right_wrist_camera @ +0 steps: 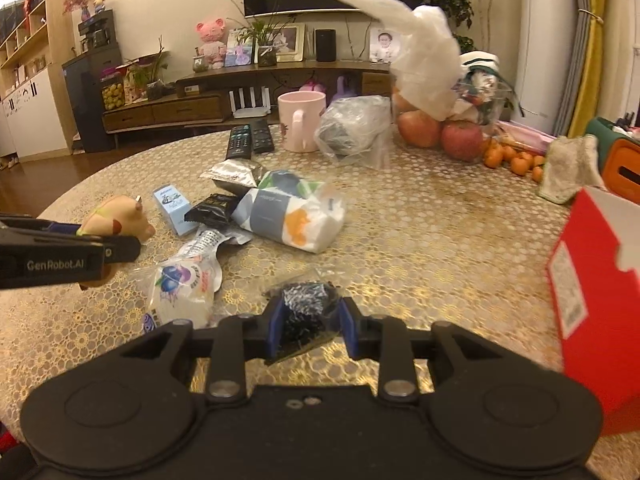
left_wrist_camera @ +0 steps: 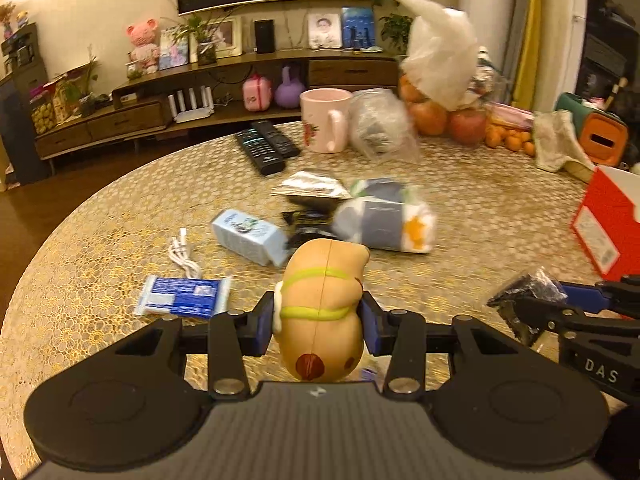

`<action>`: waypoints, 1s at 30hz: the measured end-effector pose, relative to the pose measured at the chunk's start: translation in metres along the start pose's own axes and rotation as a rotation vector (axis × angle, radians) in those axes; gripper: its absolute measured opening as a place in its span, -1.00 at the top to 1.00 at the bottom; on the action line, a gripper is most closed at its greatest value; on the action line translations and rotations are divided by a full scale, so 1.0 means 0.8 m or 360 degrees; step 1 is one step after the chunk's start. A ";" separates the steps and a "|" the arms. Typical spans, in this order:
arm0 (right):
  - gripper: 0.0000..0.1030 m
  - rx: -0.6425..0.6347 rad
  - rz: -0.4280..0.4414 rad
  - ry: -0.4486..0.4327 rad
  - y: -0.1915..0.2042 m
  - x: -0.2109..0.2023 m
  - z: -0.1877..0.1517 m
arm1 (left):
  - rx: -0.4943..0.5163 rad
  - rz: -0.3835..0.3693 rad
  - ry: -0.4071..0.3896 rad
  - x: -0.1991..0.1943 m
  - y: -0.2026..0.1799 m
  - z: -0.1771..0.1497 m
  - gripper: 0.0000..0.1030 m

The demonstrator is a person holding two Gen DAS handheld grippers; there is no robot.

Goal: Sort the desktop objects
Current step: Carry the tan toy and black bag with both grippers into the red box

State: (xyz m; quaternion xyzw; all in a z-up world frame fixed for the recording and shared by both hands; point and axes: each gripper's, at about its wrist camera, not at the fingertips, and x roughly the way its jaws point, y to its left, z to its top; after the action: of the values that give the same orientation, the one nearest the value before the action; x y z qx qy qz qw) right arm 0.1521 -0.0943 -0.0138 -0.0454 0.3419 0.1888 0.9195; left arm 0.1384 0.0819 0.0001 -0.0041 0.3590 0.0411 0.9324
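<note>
My left gripper [left_wrist_camera: 319, 318] is shut on a tan squishy toy [left_wrist_camera: 324, 304] with green stripes, held above the round table [left_wrist_camera: 480, 216]. The same toy [right_wrist_camera: 116, 216] shows at the left of the right wrist view, in the left gripper [right_wrist_camera: 86, 236]. My right gripper [right_wrist_camera: 310, 322] is shut on a small black crinkly packet [right_wrist_camera: 306, 306], also lifted off the table; that packet [left_wrist_camera: 524, 292] appears at the right of the left wrist view. On the table lie a blue box [left_wrist_camera: 250, 236], a blue wrapper [left_wrist_camera: 182, 296], a white cable [left_wrist_camera: 184, 256] and a tissue pack [left_wrist_camera: 388, 220].
A red open box [right_wrist_camera: 592, 280] stands at the table's right edge. Farther back are two remotes [left_wrist_camera: 266, 144], a pink mug [left_wrist_camera: 324, 120], a clear bag [left_wrist_camera: 380, 124], apples [right_wrist_camera: 436, 132] under a white bag, small oranges [right_wrist_camera: 512, 160] and a cloth [right_wrist_camera: 568, 168].
</note>
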 end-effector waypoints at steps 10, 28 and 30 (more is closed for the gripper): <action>0.43 0.0044 -0.0049 -0.0058 -0.031 -0.075 -0.013 | 0.0110 -0.0099 -0.0014 -0.052 -0.072 -0.009 0.19; 0.43 0.0148 -0.0186 -0.0186 -0.099 -0.173 -0.021 | 0.0286 -0.0293 -0.0039 -0.108 -0.179 -0.001 0.19; 0.43 0.0164 -0.0211 -0.0202 -0.113 -0.180 -0.021 | 0.0314 -0.0323 -0.0042 -0.108 -0.195 0.003 0.19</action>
State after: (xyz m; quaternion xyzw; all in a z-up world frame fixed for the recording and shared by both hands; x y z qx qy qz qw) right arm 0.0759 -0.2266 0.0623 -0.0083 0.2885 0.1123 0.9508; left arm 0.0887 -0.0797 0.0567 0.0518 0.3467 -0.0890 0.9323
